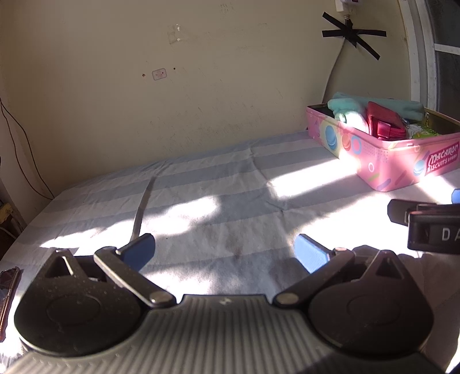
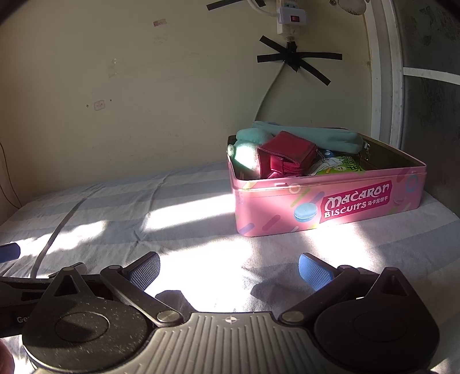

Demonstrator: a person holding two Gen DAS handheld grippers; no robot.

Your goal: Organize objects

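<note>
A pink Macaron Biscuits tin (image 2: 330, 207) stands open on the striped cloth, at the far right in the left wrist view (image 1: 385, 161). Inside lie a dark red wallet (image 2: 284, 155), teal soft items (image 2: 310, 135) and a green printed packet (image 2: 342, 167). My right gripper (image 2: 230, 272) is open over the bare cloth, short of the tin, with nothing between its blue pads. My left gripper (image 1: 225, 254) is open too, low over the cloth to the left of the tin. The right gripper's black body (image 1: 431, 227) shows at the right edge of the left wrist view.
A striped bedsheet (image 1: 201, 201) covers the surface up to a cream wall. A power strip (image 2: 290, 20) and black tape (image 2: 296, 60) hold a cable that drops behind the tin. A window frame (image 2: 385, 72) stands at right. A brown object (image 1: 7, 293) lies at the left edge.
</note>
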